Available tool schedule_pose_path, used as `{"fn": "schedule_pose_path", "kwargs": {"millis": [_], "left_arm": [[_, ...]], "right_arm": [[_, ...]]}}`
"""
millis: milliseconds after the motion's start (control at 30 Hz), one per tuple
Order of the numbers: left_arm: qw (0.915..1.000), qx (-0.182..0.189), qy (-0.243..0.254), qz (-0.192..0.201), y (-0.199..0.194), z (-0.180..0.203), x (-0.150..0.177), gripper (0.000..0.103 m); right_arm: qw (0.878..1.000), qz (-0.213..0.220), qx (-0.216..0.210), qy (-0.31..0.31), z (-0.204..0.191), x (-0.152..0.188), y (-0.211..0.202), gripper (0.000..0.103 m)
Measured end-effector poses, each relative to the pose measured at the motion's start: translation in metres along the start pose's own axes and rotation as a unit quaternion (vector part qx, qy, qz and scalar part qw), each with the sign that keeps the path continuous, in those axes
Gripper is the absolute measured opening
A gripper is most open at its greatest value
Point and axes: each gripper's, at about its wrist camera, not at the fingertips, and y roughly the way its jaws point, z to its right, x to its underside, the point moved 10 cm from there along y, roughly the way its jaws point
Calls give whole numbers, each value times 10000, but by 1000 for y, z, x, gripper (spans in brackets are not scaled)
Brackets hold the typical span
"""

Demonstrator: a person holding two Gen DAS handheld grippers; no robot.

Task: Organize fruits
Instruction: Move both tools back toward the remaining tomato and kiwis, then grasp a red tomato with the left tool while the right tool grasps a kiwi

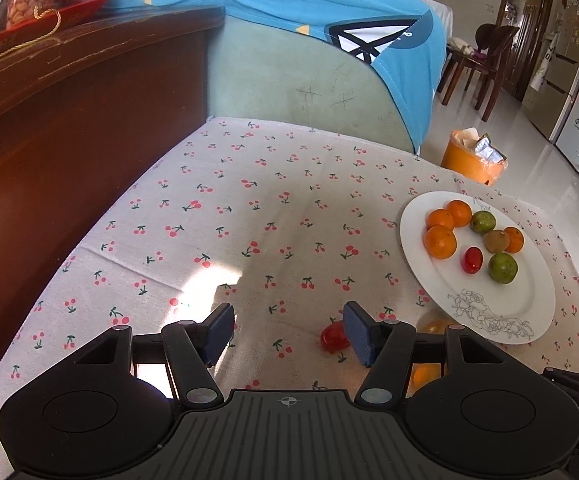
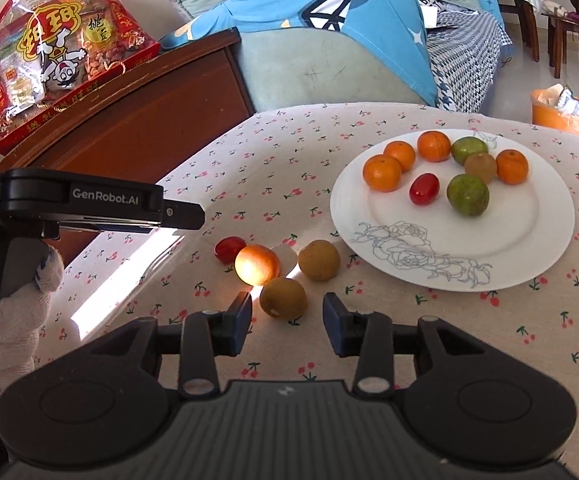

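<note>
A white plate (image 2: 509, 248) on the cherry-print cloth holds several oranges, two green fruits, a kiwi and a red tomato (image 2: 424, 188); the plate also shows in the left wrist view (image 1: 529, 300). Loose on the cloth lie a red tomato (image 2: 228, 249), a sunlit orange (image 2: 256, 264) and two brown kiwis (image 2: 319, 260) (image 2: 282, 298). My right gripper (image 2: 287, 314) is open, just short of the nearer kiwi. My left gripper (image 1: 289, 330) is open and empty, with the loose red tomato (image 1: 333, 338) beside its right finger. The left gripper body (image 2: 85, 200) shows in the right wrist view.
A dark wooden cabinet (image 2: 141, 120) with a red snack bag (image 2: 61, 56) stands left of the table. A green sofa with a blue cloth (image 1: 309, 60) lies behind. An orange bin (image 1: 473, 156) stands on the floor beyond the table's far right edge.
</note>
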Motion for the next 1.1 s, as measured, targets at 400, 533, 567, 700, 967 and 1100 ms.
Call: {"fn": "schedule_pose_path", "kwargs": {"millis": [400,533,567,700,967,1100], "left_arm": [[9996,229,8,-167,17,12,11,59],[9994,285,-22,-206,21,16,13,56],[9992,315,-63,-219,22,17,14,56],[9988,367,-216,-222,27,17,14,52],[9956,488,-759,-267,31,12,13,41],[9956,531,-710,-315,32,18,14,41]], "right_arm": [[9997,35,117,-217,-5,3,10,40],[9996,22,113,-260,-5,3,10,28],[9997,19,103,-238,-4,3,9,28],[9998,10,89,-194,-2,3,8,28],[9999,18,119,-120,3,2,7,28],[9998,26,158,-71,6,2,5,28]]}}
